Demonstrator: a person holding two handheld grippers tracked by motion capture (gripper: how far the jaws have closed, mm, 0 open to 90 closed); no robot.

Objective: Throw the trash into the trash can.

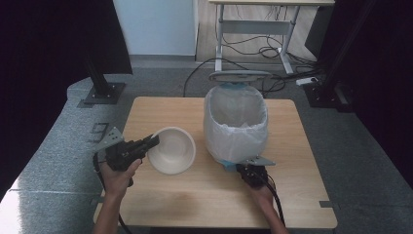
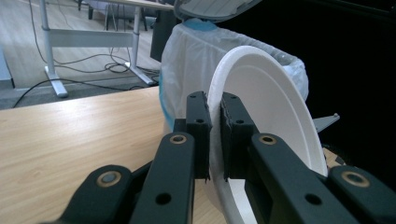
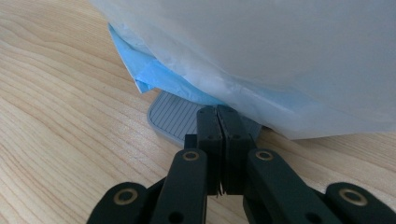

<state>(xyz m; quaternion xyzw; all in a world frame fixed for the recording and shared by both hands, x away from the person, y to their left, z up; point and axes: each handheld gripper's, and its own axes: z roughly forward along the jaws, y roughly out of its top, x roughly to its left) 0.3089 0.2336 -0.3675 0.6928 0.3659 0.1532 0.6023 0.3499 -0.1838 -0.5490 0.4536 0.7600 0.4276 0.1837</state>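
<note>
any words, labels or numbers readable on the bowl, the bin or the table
None can be read: the white bowl, the bag-lined bin and the wooden table show no print. A pale mark on the grey floor resembles a figure, but is too blurred to read.

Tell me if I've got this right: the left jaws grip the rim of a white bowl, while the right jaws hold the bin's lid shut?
Not quite. The left gripper does clamp the white bowl by its rim, but the bin's lid stands open in the high view. The right gripper rests shut on the pedal.
</note>
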